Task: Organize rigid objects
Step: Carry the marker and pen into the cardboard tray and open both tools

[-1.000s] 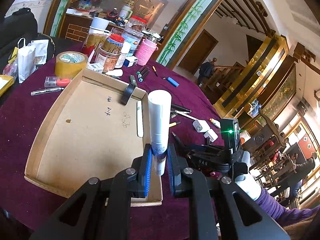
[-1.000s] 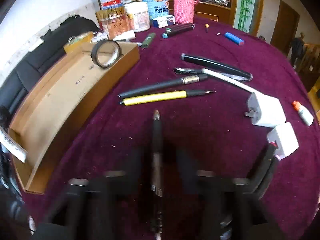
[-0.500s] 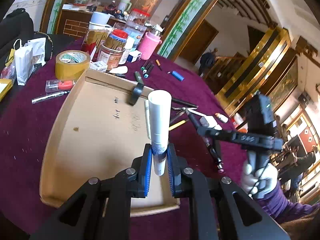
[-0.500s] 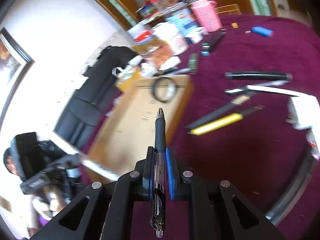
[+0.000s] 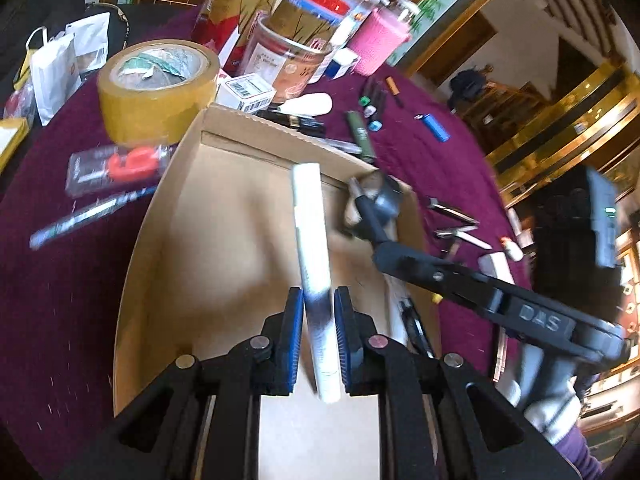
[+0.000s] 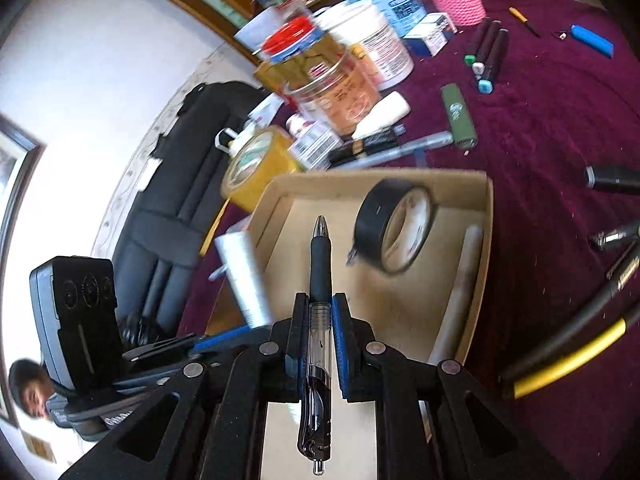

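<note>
— What have I got in the fingers?

— My left gripper (image 5: 315, 320) is clamped on the white tube (image 5: 314, 264), pads pressing its lower part. My right gripper (image 6: 320, 322) is pinched on the black pen (image 6: 320, 276), tip pointing forward. Both hang over the cardboard tray (image 6: 478, 240) on the bench.

— How do I set them down well?

— I'd say lower each until it lies nearly flat before letting go, pen alongside the white stick (image 6: 464, 276) by the wall, tube in the bare middle. I keep clear of the black tape roll (image 6: 394, 230), and of my own other gripper, which is close.
</note>
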The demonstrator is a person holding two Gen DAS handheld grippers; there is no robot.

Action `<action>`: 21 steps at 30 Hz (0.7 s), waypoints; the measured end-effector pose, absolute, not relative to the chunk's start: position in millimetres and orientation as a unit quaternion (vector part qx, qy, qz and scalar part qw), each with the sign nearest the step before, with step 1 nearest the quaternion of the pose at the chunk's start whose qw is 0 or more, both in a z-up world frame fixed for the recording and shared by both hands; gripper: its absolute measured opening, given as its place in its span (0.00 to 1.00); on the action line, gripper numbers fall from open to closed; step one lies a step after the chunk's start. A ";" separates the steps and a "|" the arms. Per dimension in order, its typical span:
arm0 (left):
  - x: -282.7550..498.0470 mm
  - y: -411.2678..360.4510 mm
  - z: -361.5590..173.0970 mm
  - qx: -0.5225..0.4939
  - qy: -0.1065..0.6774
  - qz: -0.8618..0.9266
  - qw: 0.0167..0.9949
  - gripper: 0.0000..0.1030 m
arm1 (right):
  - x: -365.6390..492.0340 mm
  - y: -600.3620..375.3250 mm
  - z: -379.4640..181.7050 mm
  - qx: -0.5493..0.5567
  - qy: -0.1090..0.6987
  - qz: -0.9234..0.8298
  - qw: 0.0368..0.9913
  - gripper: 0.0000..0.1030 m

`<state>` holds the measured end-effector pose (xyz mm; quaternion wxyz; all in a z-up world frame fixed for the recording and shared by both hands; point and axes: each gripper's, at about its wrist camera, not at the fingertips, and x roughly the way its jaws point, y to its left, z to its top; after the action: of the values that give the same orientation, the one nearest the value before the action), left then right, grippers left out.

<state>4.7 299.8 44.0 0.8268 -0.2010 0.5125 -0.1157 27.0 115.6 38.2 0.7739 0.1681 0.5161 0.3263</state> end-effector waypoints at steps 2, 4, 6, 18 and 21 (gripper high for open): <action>16.9 295.5 39.9 -0.193 0.520 -0.113 0.824 0.14 | 29.9 118.0 38.2 0.169 0.513 0.318 0.779 0.13; 26.5 290.3 35.8 -0.185 0.524 -0.107 0.825 0.14 | 32.7 118.5 40.4 0.159 0.511 0.311 0.785 0.13; 32.8 286.9 32.5 -0.184 0.523 -0.102 0.826 0.14 | 35.5 122.2 41.3 0.144 0.506 0.305 0.794 0.14; -13.3 306.4 54.6 -0.221 0.470 -0.073 0.851 0.57 | 36.7 116.4 55.5 0.114 0.487 0.303 0.812 0.47; -35.2 307.1 61.1 -0.228 0.458 -0.081 0.856 0.62 | 36.1 108.9 53.6 0.119 0.490 0.298 0.810 0.53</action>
<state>-35.2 307.1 61.1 0.8556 -0.2279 0.4577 -0.0807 36.1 108.9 53.6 0.8105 0.1193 0.4897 0.2985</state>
